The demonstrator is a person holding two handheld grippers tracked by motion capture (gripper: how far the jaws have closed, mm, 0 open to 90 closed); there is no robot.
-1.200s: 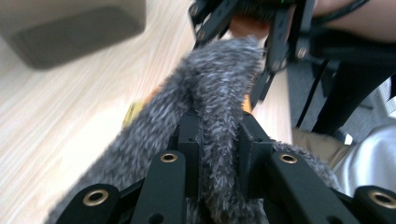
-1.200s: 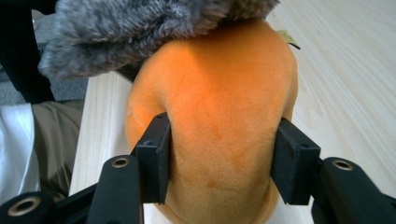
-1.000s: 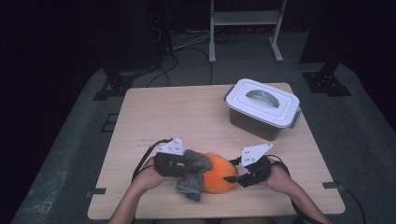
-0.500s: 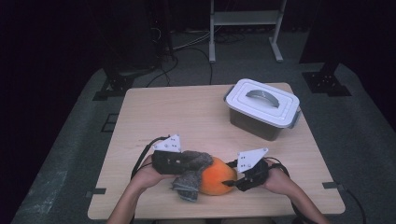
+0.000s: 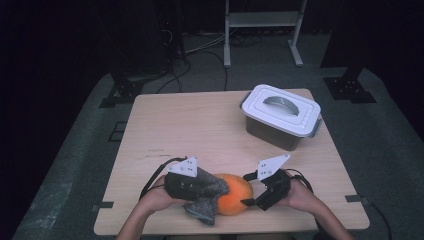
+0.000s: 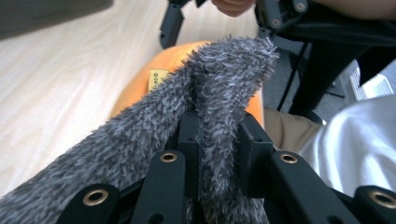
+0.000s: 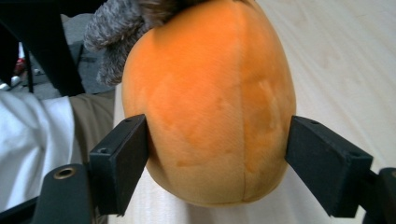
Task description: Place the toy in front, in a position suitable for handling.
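High view: near table (image 5: 200, 125) front edge, left gripper (image 5: 212, 186) pinches grey fuzzy cloth (image 5: 206, 197) draped on orange plush ball (image 5: 235, 194); right gripper (image 5: 250, 189) jaws, just opening, straddle ball, left pad touching.

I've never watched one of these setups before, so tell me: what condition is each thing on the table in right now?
Orange plush: lying on the table between the right gripper's jaws, a gap on one side.
Grey fuzzy cloth: pinched, draped over the plush.
Storage box: lid on, standing apart.
Left gripper: shut on the cloth.
Right gripper: jaws have just been opening, now wide around the plush.
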